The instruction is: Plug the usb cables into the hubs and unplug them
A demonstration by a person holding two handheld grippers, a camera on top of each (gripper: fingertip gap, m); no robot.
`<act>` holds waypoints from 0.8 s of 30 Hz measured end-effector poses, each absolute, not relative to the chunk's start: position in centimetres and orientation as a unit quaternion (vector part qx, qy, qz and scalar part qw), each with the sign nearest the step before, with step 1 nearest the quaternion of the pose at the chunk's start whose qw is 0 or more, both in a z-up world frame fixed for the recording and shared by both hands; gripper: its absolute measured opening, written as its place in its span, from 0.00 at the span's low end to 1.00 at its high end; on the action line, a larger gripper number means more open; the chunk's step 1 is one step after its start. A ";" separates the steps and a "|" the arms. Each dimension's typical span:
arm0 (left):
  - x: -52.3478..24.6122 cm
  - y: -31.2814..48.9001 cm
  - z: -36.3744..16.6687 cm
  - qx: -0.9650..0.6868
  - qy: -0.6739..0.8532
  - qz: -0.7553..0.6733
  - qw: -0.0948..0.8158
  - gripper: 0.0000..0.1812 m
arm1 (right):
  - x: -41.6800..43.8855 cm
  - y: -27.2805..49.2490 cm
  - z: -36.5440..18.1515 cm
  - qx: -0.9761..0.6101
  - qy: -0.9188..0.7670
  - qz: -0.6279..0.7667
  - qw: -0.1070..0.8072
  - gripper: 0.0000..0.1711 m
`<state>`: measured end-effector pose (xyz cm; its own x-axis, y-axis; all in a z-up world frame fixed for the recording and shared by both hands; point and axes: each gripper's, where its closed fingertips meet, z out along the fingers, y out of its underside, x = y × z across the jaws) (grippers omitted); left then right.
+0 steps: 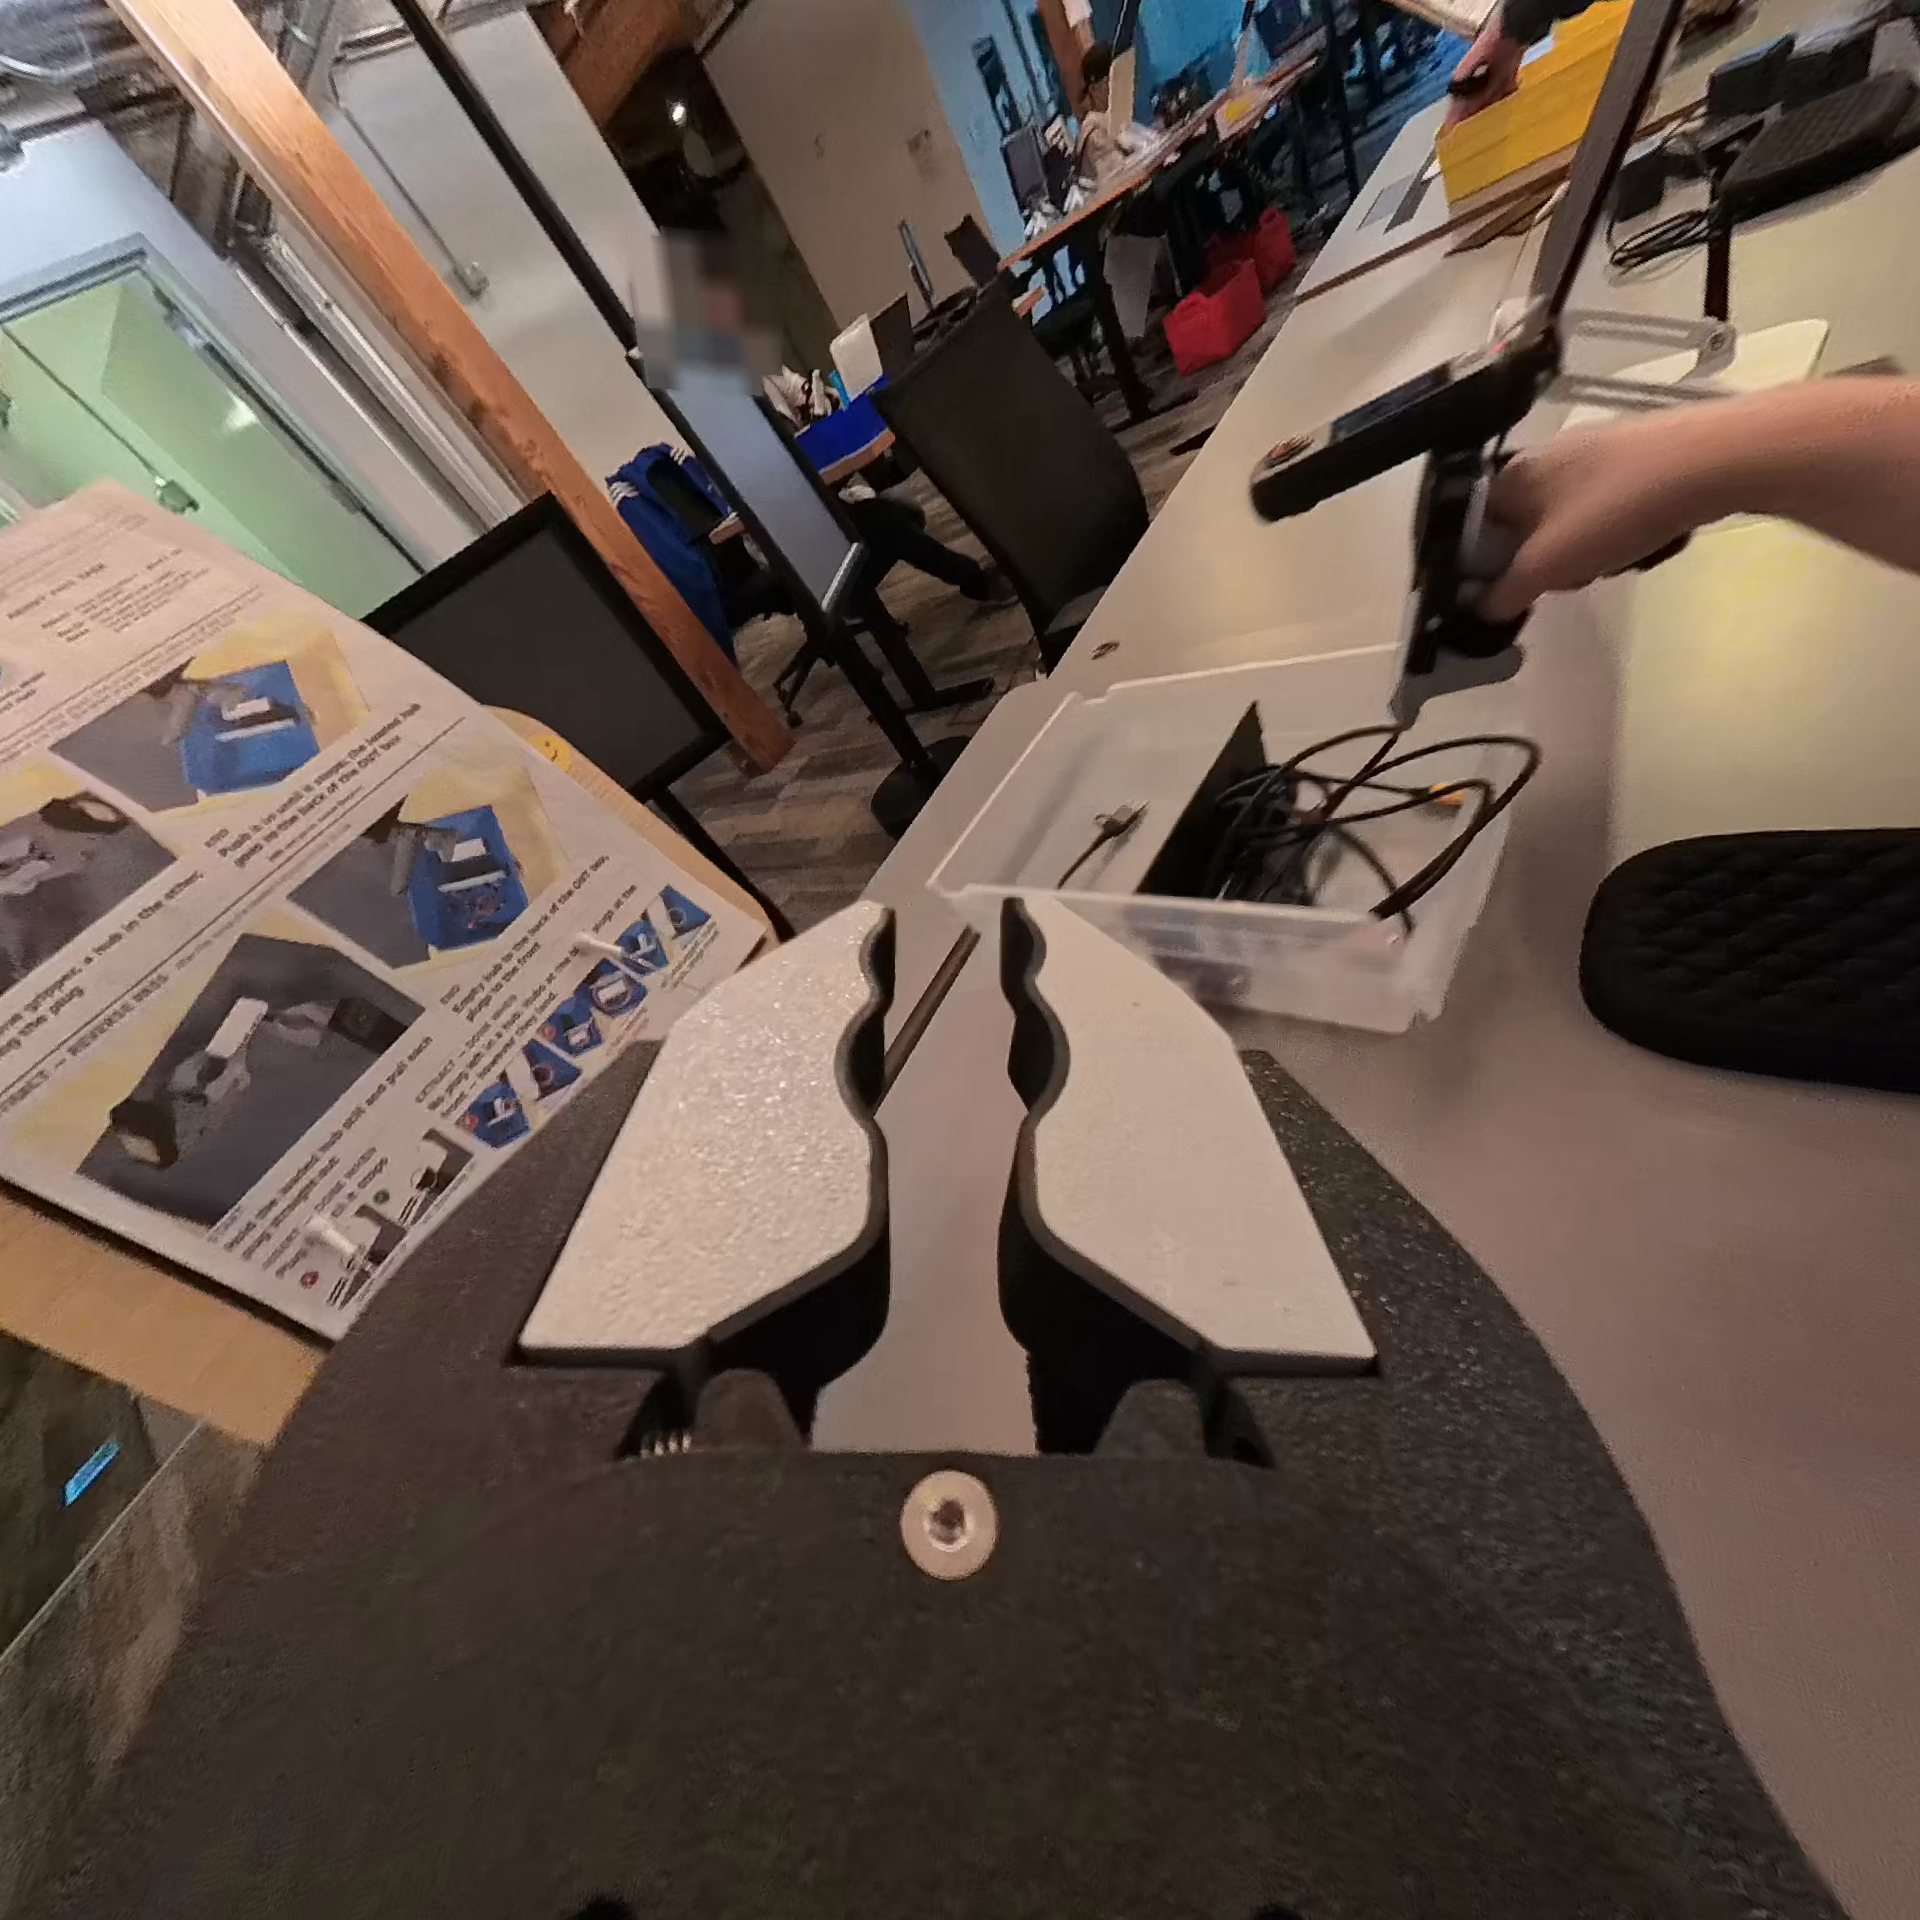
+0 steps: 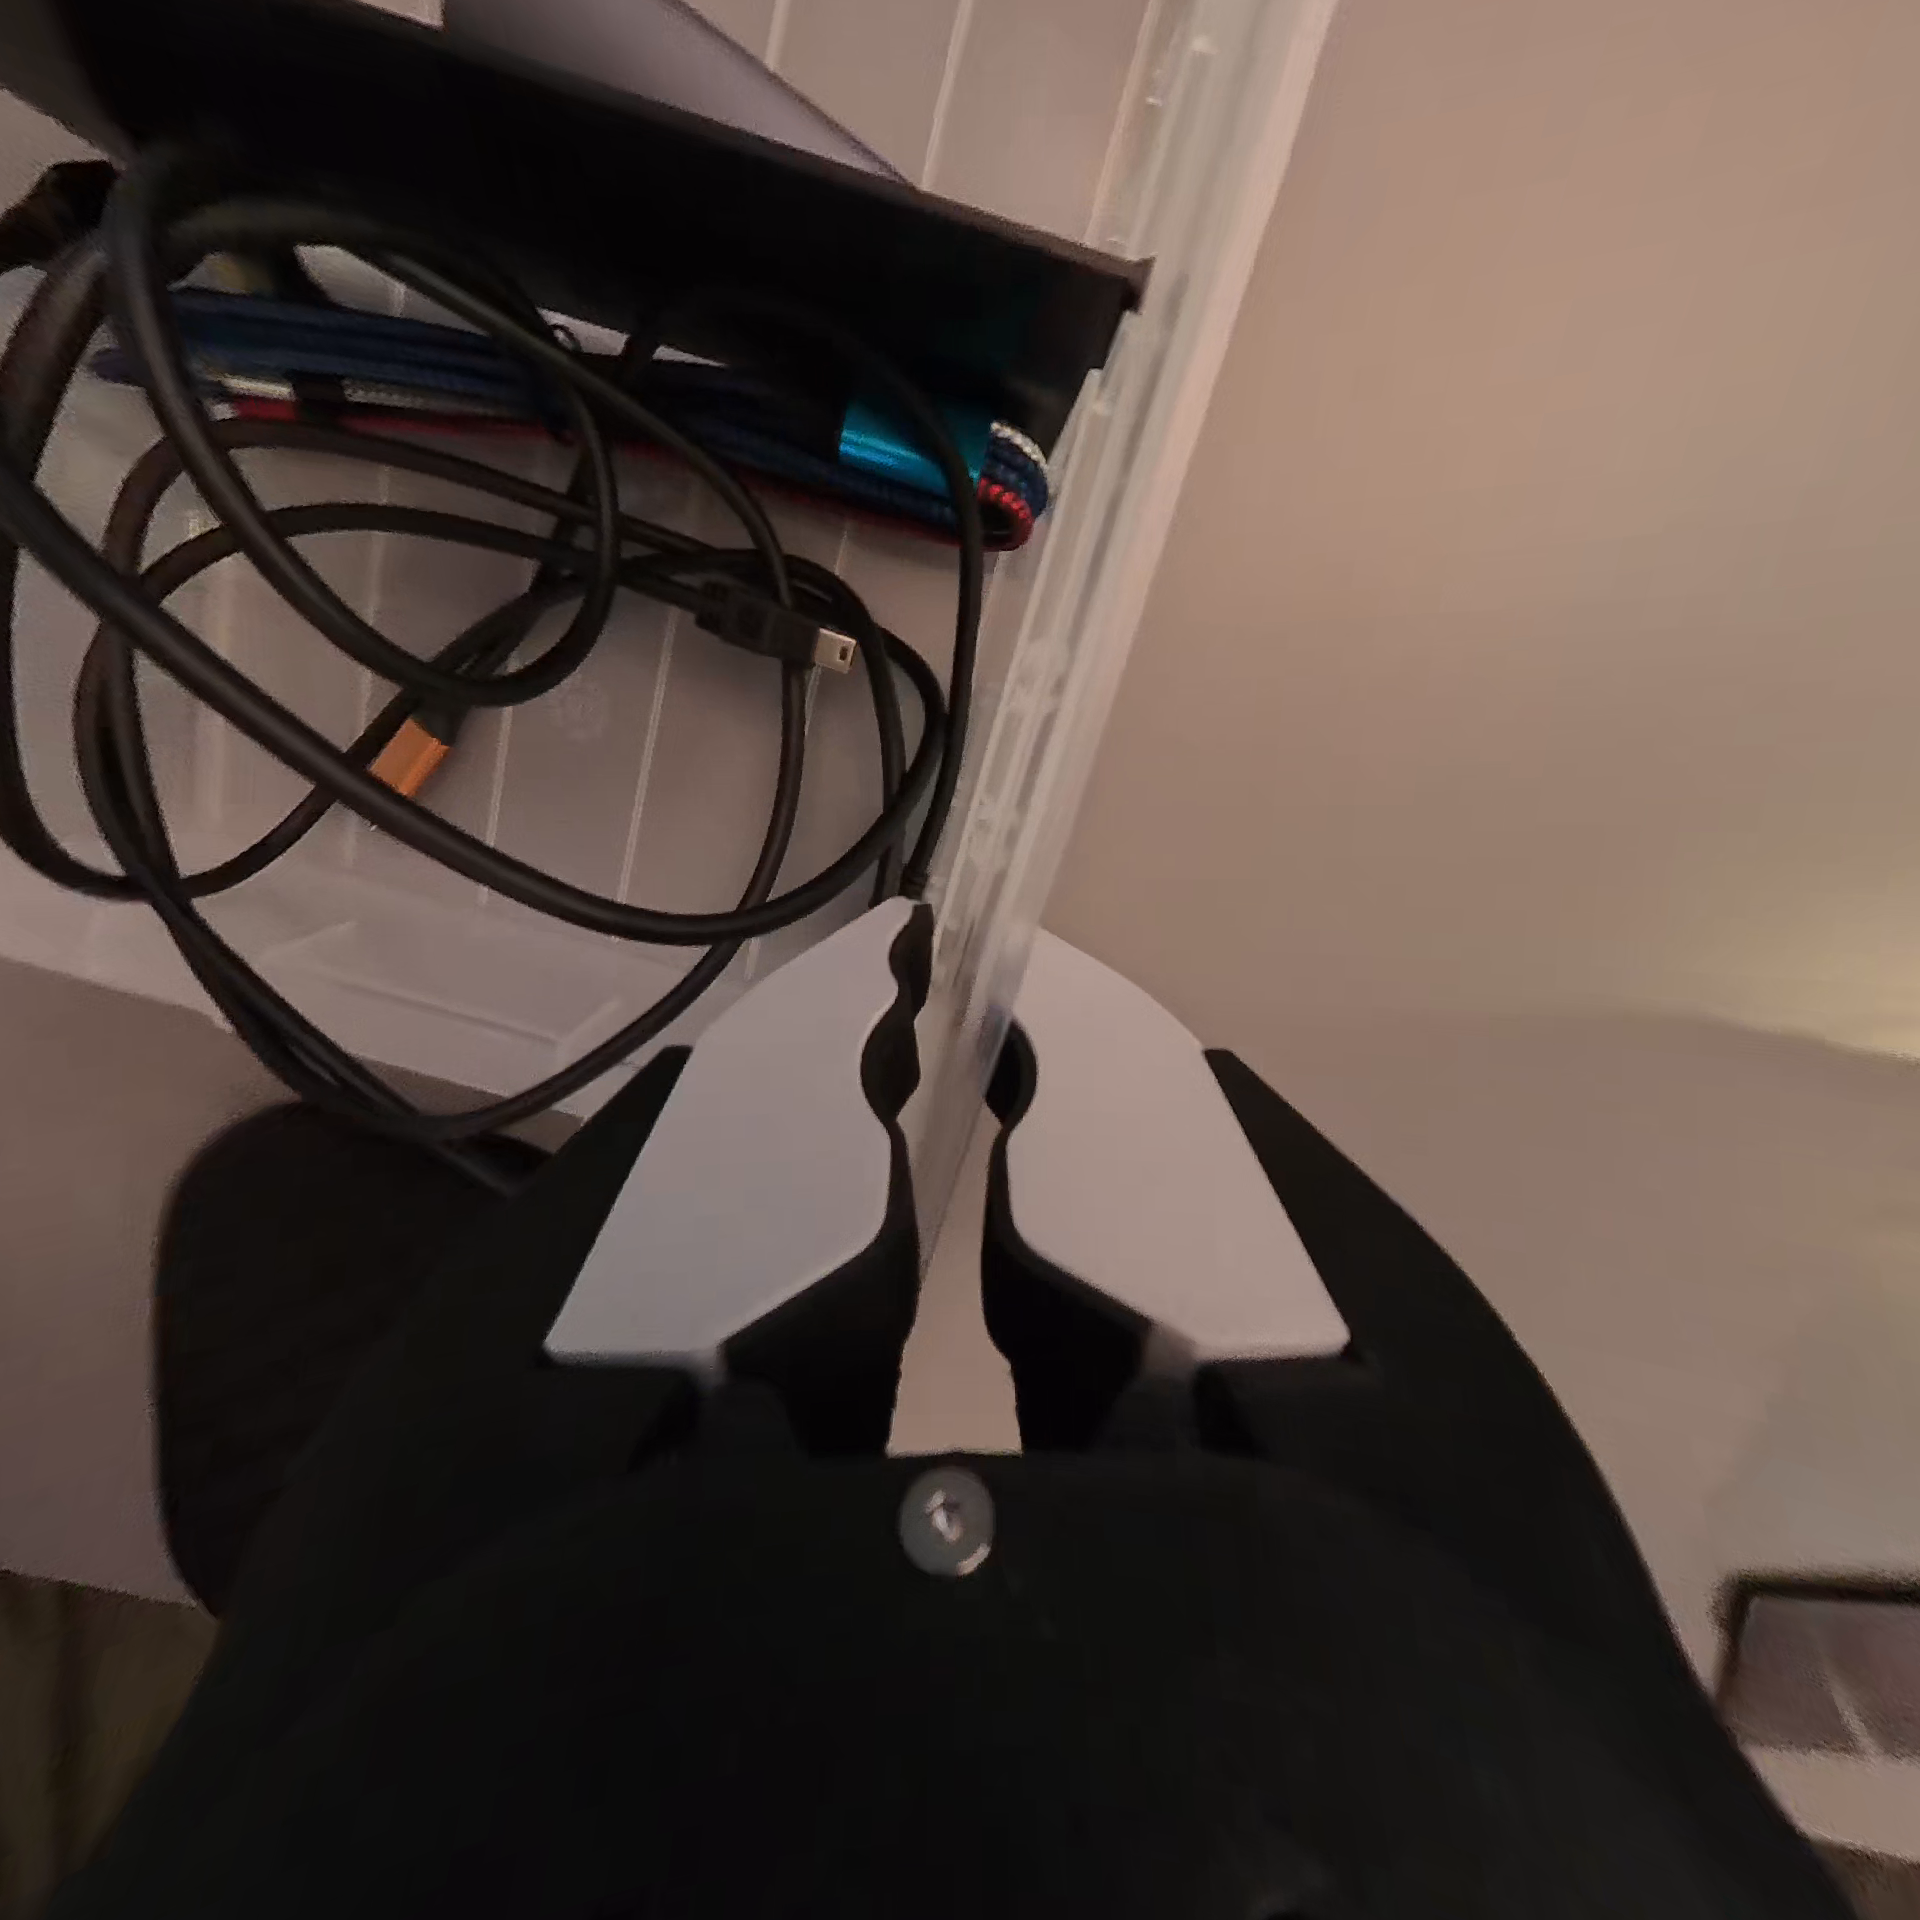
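A clear plastic bin stands on the grey table, split by a black divider. Its right half holds tangled black USB cables, an orange plug, a small metal plug and blue braided cables with a teal piece. My right gripper is at the bin's right wall, closed on a black cable that runs up to its fingertips; it also shows in the left wrist view, held by a hand. My left gripper is open and empty, just short of the bin.
Printed instruction sheets lie on a cardboard surface at the left. A black mesh pad sits right of the bin. A small loose plug lies in the bin's left half. Chairs, desks and a monitor stand beyond the table edge.
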<state>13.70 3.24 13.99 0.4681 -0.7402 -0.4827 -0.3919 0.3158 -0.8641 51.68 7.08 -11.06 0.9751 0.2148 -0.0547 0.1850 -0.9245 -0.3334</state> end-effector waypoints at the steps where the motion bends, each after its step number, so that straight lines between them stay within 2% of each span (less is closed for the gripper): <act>1: 13.3 3.2 14.0 -0.573 0.492 -0.129 0.642 0.10 | 52.5 6.5 -11.1 -0.980 -0.103 0.033 0.165 0.05; 9: 7.6 2.2 14.6 -0.616 0.416 -0.131 0.656 0.11 | 54.0 5.1 -11.0 -0.972 -0.125 0.031 0.196 0.05; 17: -5.3 1.7 12.7 -0.703 0.284 -0.091 0.646 0.12 | 53.6 5.3 -10.7 -0.957 -0.132 0.050 0.254 0.07; 21: -10.2 2.1 10.7 -0.718 0.268 -0.096 0.636 0.13 | 54.3 5.3 -7.3 -0.925 -0.123 0.017 0.360 0.17; 23: -11.2 2.6 9.3 -0.712 0.311 -0.087 0.623 0.14 | 54.6 5.4 -4.0 -0.897 -0.127 -0.026 0.422 0.28; 24: -11.6 2.9 8.3 -0.715 0.338 -0.080 0.607 0.16 | 54.1 5.4 -2.1 -0.881 -0.136 -0.033 0.452 0.28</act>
<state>-11.59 2.86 8.30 0.7589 -0.5801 -0.2960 -0.3866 -0.0355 -0.9216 54.08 5.38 -2.09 0.9608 0.2101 0.1811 0.2697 -0.5546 -0.7872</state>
